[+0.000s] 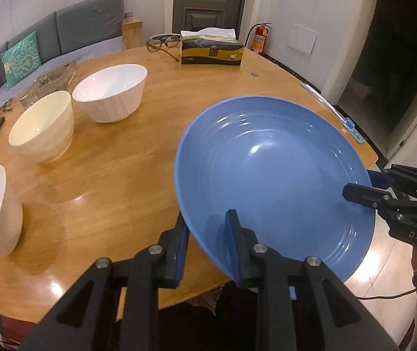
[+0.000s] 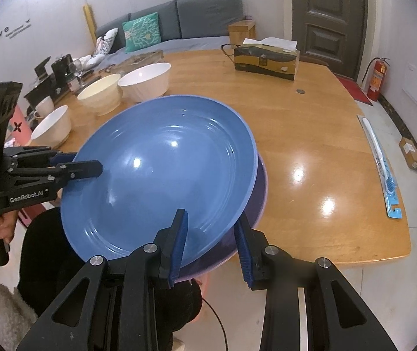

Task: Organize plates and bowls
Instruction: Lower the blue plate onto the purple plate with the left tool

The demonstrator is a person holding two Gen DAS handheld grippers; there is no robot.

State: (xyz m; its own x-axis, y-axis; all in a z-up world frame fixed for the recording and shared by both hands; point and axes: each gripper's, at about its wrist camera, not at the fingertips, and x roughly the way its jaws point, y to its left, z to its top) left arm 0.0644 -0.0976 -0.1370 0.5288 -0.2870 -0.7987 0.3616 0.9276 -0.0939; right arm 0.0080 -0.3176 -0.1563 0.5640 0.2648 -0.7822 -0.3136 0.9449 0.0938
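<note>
Left gripper (image 1: 208,242) clamps the near rim of the round blue ceramic plate (image 1: 272,181), one finger inside, one beneath. Right gripper (image 2: 211,242) straddles the opposite rim, pinching it. Plate held tilted above a purple plate (image 2: 259,199) at the near edge of the wooden table (image 2: 310,134). Three white bowls (image 1: 110,92) stand far left.

Blue ringed plate (image 1: 272,175) (purple plate (image 2: 259,201) beneath), white bowls (image 1: 110,92).

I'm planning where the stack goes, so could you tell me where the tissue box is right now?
The tissue box sits at the table's far edge in both views, right beside the glasses, beyond the bowls.
</note>
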